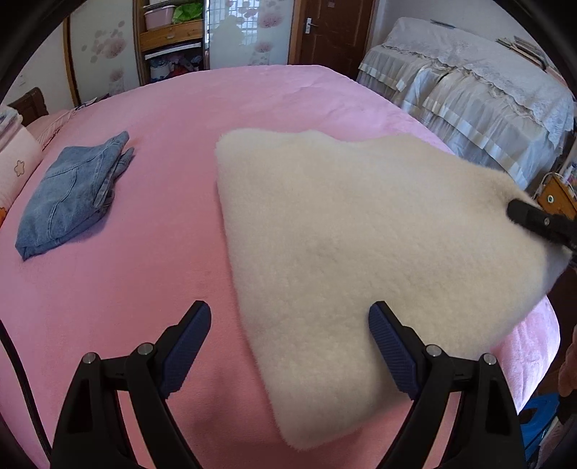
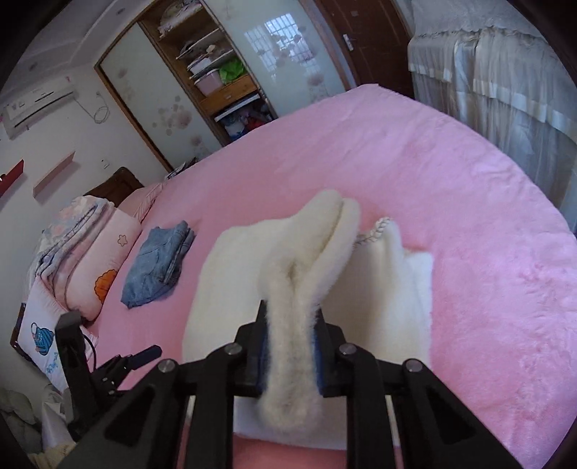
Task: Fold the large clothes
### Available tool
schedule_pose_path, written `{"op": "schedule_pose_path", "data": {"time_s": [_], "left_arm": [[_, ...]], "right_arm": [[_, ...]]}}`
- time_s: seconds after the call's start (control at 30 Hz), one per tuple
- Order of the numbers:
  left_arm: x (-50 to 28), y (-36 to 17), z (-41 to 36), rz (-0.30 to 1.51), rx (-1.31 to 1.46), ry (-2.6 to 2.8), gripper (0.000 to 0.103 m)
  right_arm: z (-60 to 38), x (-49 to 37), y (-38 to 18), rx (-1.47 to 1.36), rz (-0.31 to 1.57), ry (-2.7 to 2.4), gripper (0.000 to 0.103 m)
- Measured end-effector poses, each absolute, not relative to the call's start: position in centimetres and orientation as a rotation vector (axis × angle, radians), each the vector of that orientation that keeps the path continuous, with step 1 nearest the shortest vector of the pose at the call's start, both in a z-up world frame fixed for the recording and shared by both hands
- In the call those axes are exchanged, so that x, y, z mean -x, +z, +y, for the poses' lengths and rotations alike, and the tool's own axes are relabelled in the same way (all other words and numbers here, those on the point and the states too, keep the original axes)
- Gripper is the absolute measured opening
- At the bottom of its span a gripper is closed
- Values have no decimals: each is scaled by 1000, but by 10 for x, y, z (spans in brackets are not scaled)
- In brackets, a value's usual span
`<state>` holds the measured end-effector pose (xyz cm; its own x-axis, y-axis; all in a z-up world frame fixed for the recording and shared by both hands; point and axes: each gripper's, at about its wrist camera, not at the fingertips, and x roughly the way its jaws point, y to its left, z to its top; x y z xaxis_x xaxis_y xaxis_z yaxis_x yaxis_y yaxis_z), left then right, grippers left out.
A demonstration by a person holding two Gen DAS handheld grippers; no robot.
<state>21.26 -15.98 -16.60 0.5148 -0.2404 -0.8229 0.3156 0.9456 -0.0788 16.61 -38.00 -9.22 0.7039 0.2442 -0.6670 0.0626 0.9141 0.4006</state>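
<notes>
A cream fleece garment (image 1: 346, 245) lies on the pink bed (image 1: 144, 274), its right part lifted. My right gripper (image 2: 292, 324) is shut on a thick fold of the fleece (image 2: 306, 259) and holds it above the bed; it also shows at the right edge of the left wrist view (image 1: 533, 218). My left gripper (image 1: 290, 324) is open and empty, low over the bed at the fleece's near left edge, one finger over the pink cover and one over the fleece. It shows at the lower left of the right wrist view (image 2: 144, 355).
Folded blue jeans (image 1: 75, 194) lie on the bed to the left. Pillows and folded bedding (image 2: 83, 252) sit at the bed's left end. A lace-covered sofa (image 1: 479, 93) stands to the right, a wardrobe (image 2: 216, 72) and a door (image 1: 331, 29) behind.
</notes>
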Motion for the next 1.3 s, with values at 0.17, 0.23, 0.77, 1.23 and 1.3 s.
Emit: {"op": "schedule_pose_path", "data": {"time_s": [0.17,0.23,0.77,1.23,1.3], "left_arm": [[-207,-203,-195,1038,-188,-353,88],[-201,-211,-202,1035,-220,-345,93],[-228,-141,-179,906,-186,-300,94],[-294,-192,-188,927,-141,-237,41],[-293,-196,-198,920,-174,-237,34]], "right_arm": [[-413,-145,-178,-475,935,-36,17],[-410,-135,-199,-478,948,-56,17],[-392,-162,-106,-277,803,-49,48],[-377,-264,-191,-159,983,-53,43],[-388,-255,-189,-159,978,-69,42]]}}
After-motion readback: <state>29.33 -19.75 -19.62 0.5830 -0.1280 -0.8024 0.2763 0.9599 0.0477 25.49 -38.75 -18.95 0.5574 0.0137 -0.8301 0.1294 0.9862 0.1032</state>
